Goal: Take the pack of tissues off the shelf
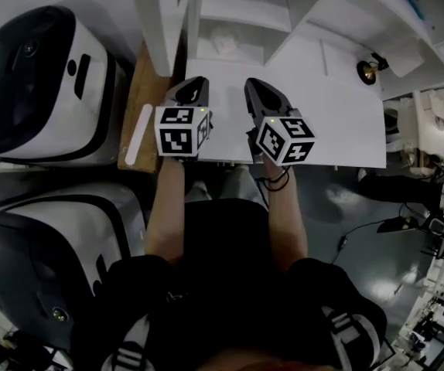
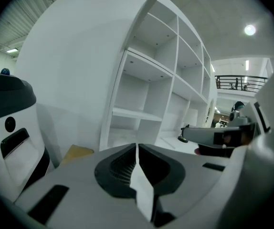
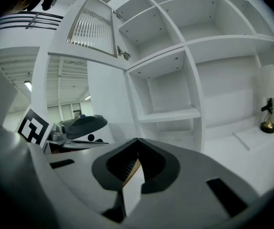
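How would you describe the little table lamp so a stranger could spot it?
Find the tall white open-fronted shelf unit, then the wide white counter at its foot. Towards the counter's right end stands the small table lamp: white shade, thin dark stem, round brass-coloured base, the only dark-and-gold thing against all that white.

Black top (image 1: 230, 284), seemingly white-striped sleeves (image 1: 344, 323), dark wristband (image 1: 279, 181)

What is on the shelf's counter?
A small lamp stands on the counter, at its right end. In the head view the left gripper and right gripper cover part of its front, so that patch cannot be seen.
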A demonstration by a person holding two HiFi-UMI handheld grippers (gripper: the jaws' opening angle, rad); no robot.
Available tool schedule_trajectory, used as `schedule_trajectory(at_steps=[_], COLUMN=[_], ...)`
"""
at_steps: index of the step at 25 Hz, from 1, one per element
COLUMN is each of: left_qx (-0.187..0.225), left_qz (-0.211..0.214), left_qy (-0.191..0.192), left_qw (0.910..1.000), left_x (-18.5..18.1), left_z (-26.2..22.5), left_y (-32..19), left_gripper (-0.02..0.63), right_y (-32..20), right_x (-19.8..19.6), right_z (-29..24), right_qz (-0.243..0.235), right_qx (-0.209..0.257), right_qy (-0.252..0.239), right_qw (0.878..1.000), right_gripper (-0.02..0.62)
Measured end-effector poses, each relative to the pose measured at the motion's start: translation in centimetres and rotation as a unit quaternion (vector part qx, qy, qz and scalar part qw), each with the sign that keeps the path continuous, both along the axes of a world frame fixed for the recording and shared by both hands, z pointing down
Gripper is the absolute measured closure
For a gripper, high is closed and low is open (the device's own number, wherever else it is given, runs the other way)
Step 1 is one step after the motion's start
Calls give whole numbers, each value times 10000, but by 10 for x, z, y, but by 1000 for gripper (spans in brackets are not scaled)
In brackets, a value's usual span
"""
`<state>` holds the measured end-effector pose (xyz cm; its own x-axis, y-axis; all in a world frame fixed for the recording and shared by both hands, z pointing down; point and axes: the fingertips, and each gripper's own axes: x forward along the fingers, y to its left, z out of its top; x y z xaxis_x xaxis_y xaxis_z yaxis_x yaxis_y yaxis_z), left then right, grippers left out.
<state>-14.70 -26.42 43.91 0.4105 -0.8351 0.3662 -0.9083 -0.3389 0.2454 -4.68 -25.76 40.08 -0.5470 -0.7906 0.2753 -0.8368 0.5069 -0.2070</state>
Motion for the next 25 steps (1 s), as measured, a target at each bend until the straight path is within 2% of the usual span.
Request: schedule_trajectory(at_steps=[5,9,16,22,25], left_qx=[-29,-114,-344,-387,-423], left_qz=[4,77,28,-18,-7], left_qy=[69,-83,-319,-138,-190], left_qw=[10000,9999,9989,9992,9989], left_x=[20,33,41,47,53], left_z=[5,15,40,58,70], left_y=[-11,-20,-36,-53,-63], left_gripper=[578,578,577,578,577], right_y=[-7,-16,-30,-42,-47], right_x=[32,49,64,70,78], right_z=[6,11,30,47,60], right_qz=[247,386,481,479,520], right_qx=[-91,-146,-357,-451,-600], right_qy=[-110,-212,-358,-706,-733], right_qw=[9996,9989,9976,9953,9941], right_gripper=[575,575,575,575,575])
